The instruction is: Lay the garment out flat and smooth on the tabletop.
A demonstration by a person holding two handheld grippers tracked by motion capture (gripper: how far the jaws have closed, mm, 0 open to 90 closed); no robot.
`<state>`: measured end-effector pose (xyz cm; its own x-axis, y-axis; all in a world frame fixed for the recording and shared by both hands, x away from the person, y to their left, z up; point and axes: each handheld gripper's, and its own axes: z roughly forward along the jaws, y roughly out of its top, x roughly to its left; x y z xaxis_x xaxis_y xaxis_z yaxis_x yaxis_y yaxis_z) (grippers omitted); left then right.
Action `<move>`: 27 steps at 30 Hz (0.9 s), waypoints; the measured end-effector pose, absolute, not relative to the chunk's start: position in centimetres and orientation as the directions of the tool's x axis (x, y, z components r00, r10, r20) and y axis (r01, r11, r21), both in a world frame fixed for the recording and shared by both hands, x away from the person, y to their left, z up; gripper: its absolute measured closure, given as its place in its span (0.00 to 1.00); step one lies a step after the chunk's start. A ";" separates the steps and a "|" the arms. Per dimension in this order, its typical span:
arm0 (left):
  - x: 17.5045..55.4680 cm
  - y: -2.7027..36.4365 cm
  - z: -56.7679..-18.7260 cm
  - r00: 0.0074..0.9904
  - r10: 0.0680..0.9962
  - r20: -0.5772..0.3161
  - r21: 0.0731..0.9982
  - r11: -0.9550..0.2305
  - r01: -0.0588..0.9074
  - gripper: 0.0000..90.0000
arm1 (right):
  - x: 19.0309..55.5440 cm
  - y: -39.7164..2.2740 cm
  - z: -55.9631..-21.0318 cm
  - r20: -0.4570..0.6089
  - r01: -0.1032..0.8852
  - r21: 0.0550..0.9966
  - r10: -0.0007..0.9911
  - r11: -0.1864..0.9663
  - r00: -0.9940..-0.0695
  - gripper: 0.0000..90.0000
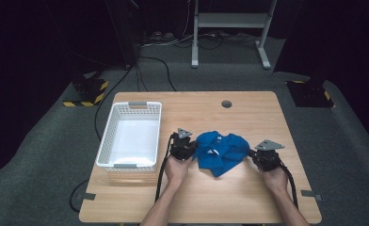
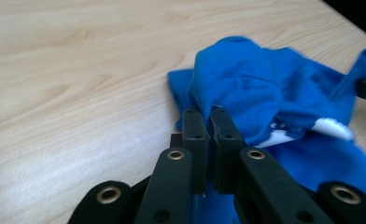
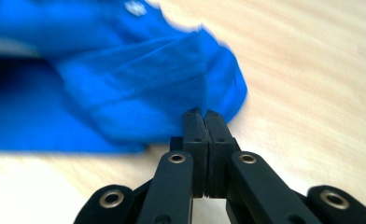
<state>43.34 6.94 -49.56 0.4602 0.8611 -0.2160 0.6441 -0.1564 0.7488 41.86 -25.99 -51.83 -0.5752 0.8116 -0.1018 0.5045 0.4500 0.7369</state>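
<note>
Overhead view faces forward-down; both claw views closely share the blue cloth (image 1: 220,151).

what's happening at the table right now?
A person holds a two-jaw gripper in each hand and works a crumpled blue shirt lying on the wooden table. The left gripper is shut on a fold at the shirt's left edge; the right gripper is shut on the fabric at its right edge. The shirt is bunched up between them, a white label showing. A white plastic basket stands empty to the left.
</note>
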 end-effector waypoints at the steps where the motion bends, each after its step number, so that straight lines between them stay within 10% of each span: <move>1: 43.5 7.0 -49.7 0.450 0.864 -0.226 0.742 -0.147 0.655 0.95 | 41.8 -26.3 -52.1 -0.100 0.513 0.729 0.812 0.453 -0.576 0.99; 12: 44.0 5.5 -48.6 0.524 0.819 -0.233 0.792 -0.153 0.592 0.56 | 42.2 -26.7 -50.0 0.010 0.493 0.806 0.825 0.327 -0.564 0.70; 19: 45.6 4.7 -49.3 0.527 0.820 -0.224 0.761 -0.190 0.620 0.61 | 44.9 -25.9 -50.4 0.026 0.544 0.787 0.865 0.291 -0.501 0.69; 27: 46.0 4.4 -50.5 0.557 0.803 -0.211 0.710 -0.265 0.652 0.89 | 47.0 -25.2 -52.8 0.012 0.630 0.703 0.880 0.330 -0.474 0.72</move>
